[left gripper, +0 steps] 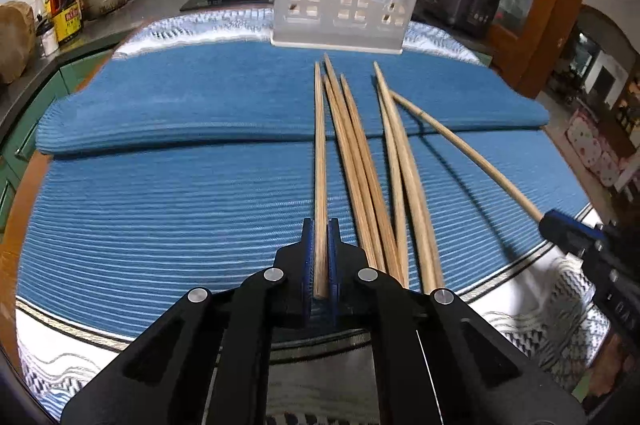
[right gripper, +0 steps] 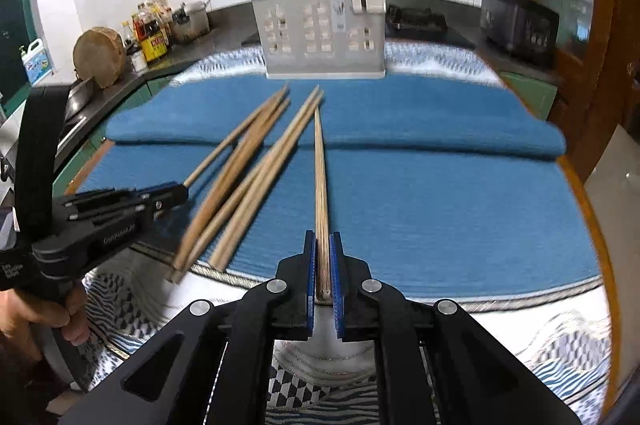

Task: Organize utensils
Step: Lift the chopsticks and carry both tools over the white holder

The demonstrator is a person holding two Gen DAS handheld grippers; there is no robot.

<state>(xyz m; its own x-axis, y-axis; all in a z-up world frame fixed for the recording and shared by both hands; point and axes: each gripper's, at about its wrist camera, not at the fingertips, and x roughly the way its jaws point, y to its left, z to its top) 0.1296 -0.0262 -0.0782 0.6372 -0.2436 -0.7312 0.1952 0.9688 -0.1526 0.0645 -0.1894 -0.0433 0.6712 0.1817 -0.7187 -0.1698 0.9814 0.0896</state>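
Several wooden chopsticks [left gripper: 360,161] lie side by side on a blue ribbed mat [left gripper: 180,193], tips toward a white perforated utensil holder [left gripper: 340,1] at the far edge. My left gripper [left gripper: 320,229] is shut on the thick end of the leftmost chopstick [left gripper: 320,153]. My right gripper [right gripper: 323,241] is shut on another chopstick [right gripper: 320,165], the rightmost one, low over the mat. The right gripper shows in the left wrist view [left gripper: 568,229], the left gripper in the right wrist view [right gripper: 168,193]. The loose chopsticks [right gripper: 248,161] lie between them. The holder [right gripper: 324,33] has two sticks standing in it.
A folded blue towel [left gripper: 240,97] forms a ridge across the mat. A patterned cloth [right gripper: 540,345] covers the table front. A counter at left carries bottles [right gripper: 152,33] and a round wooden block [right gripper: 98,55]. A dark appliance [right gripper: 520,21] sits at back right, with a wooden cabinet beyond.
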